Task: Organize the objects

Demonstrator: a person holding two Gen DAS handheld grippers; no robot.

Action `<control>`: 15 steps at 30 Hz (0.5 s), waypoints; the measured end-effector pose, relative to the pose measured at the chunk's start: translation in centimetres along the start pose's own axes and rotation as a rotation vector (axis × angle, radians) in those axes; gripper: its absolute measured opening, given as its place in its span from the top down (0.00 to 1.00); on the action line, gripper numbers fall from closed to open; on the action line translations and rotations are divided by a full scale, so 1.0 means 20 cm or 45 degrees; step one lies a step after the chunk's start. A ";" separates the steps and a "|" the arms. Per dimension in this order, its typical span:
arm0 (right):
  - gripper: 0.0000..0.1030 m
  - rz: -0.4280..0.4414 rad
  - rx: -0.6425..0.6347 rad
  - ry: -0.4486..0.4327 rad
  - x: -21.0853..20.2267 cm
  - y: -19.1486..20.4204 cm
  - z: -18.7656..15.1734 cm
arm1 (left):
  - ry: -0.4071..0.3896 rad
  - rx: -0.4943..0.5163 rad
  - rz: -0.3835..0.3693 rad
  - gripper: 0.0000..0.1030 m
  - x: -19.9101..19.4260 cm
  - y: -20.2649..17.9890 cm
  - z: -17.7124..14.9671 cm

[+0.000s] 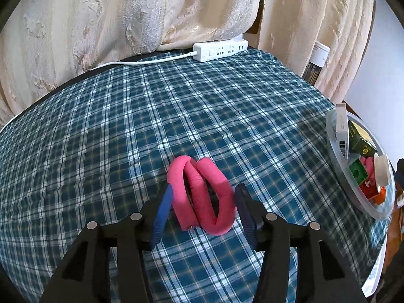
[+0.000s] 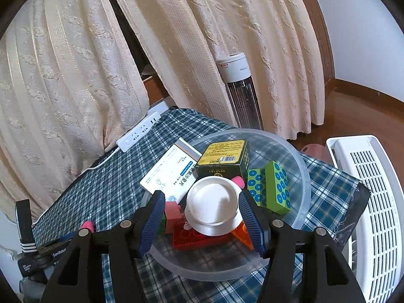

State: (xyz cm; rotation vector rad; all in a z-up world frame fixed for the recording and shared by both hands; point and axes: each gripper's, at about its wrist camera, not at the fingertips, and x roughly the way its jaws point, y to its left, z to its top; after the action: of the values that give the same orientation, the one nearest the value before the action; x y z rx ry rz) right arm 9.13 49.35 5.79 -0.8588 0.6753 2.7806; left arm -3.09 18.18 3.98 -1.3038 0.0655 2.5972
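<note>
The step in hand is judged to be the pickup of the pink foam tube twisted into loops, which lies on the blue-and-white checked tablecloth near its front edge, well apart from the clear round plastic bowl at the right. The pickup would be done best if the coil were kept centred between the two blue pads, the fingers lowered until the pads flank the thickest part of the loops, and the closing made gently and evenly, since the foam is likely to squash and spring sideways. A lift should be attempted only once both pads bear on the foam.

The left gripper is seen parted about halfway, straddling the coil; its left pad looks to be just at the foam, its right pad just beside it, and no squeeze is visible, so nothing is held.

Further right, the right gripper is held over the bowl, its jaws spread about halfway on either side of a white round plastic lid resting on the boxes and toy bricks inside. Contact between pads and lid cannot be made out with certainty, and no grip is evident.
</note>
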 end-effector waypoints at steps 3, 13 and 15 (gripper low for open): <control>0.38 0.002 0.000 0.001 0.00 0.00 0.00 | -0.007 0.017 0.015 0.49 0.00 -0.02 0.00; 0.38 0.005 0.003 0.002 -0.01 -0.01 0.00 | -0.039 0.010 0.030 0.56 0.01 -0.04 0.00; 0.38 0.003 0.007 0.001 -0.01 -0.01 0.00 | -0.029 0.004 -0.009 0.92 0.00 -0.04 0.00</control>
State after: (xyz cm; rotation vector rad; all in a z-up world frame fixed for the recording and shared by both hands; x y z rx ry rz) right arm 9.37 49.51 5.75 -0.8582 0.6843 2.7794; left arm -3.00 18.95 4.04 -1.2704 0.0605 2.6044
